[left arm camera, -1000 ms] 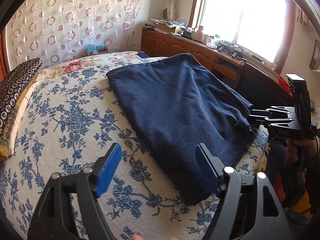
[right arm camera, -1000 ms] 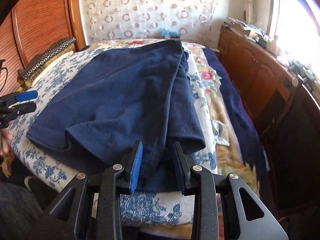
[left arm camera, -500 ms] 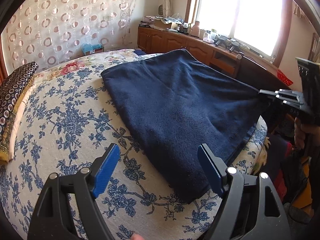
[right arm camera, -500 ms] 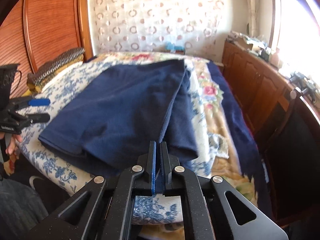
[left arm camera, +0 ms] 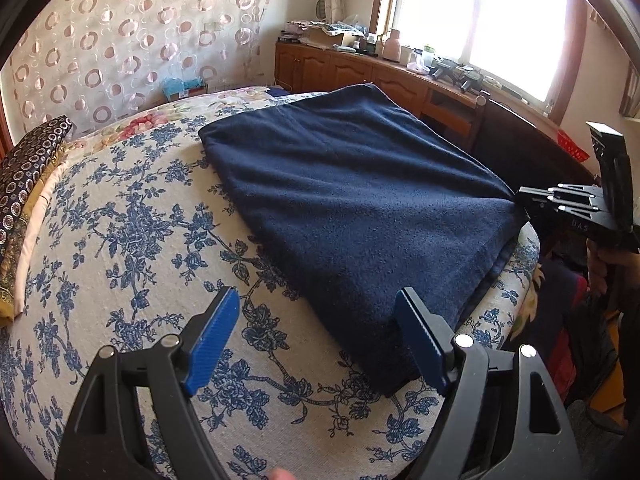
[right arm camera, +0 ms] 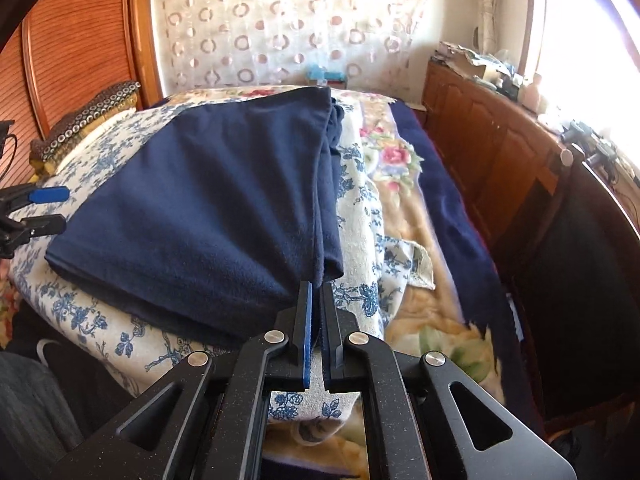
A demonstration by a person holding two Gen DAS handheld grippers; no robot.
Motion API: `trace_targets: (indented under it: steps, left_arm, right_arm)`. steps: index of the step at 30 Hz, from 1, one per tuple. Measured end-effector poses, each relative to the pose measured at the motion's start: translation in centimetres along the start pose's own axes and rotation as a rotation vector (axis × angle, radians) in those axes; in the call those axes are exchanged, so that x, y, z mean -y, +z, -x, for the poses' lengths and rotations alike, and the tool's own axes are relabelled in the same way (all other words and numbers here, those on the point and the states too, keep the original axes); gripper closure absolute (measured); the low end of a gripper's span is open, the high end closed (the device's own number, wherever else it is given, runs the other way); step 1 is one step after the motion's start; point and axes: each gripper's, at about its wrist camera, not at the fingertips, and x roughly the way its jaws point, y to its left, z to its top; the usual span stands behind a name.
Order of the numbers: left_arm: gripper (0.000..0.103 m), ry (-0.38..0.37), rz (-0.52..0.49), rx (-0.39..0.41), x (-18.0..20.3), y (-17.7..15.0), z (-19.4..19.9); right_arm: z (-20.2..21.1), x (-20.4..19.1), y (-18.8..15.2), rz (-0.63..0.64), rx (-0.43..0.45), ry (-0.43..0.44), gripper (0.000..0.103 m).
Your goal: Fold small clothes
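A dark navy garment lies spread on a bed with a blue floral cover. It also shows in the right wrist view. My right gripper is shut on the garment's near right corner and pulls it taut; it shows in the left wrist view at the cloth's right corner. My left gripper is open and empty, held just above the bed before the garment's near left corner. It shows in the right wrist view at the far left.
A dark patterned pillow lies at the bed's left. A wooden cabinet with clutter runs under the window. A floral blanket hangs on the bed's right side. A wooden headboard stands behind.
My right gripper closed on the garment's corner and pulled it back, smoothing the cloth flat. My left gripper stayed open and shifted slightly toward the near corner.
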Motion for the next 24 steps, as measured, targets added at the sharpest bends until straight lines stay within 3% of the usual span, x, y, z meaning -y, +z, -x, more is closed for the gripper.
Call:
trace_targets:
  steps: [3, 5, 6, 7, 21, 24]
  left_arm:
    - [0.023, -0.003, 0.006, -0.01, -0.1, -0.1, -0.2]
    - [0.023, -0.012, 0.011, -0.021, -0.2, -0.3, -0.4]
    - [0.023, -0.02, 0.015, -0.029, -0.3, -0.3, -0.6]
    - [0.023, -0.025, 0.019, -0.035, -0.3, -0.4, -0.7]
    - [0.023, -0.134, 0.048, -0.066, -0.5, -1.1, -0.7]
    - [0.028, -0.165, 0.043, -0.072, -0.1, -1.3, -0.7]
  right_arm:
    - [0.6, 0.2, 0.3, -0.008, 0.024, -0.014, 0.1]
    - [0.7, 0.5, 0.6, -0.009, 0.026, -0.054, 0.081]
    - [0.5, 0.5, 0.8, -0.015, 0.026, -0.073, 0.059]
    - [0.4, 0.7, 0.9, -0.026, 0.031, -0.061, 0.048]
    - [-2.6, 1.4, 0.5, -0.123, -0.008, 0.088, 0.047]
    - [-2.9, 1.0, 0.5, -0.116, -0.018, 0.121, 0.05]
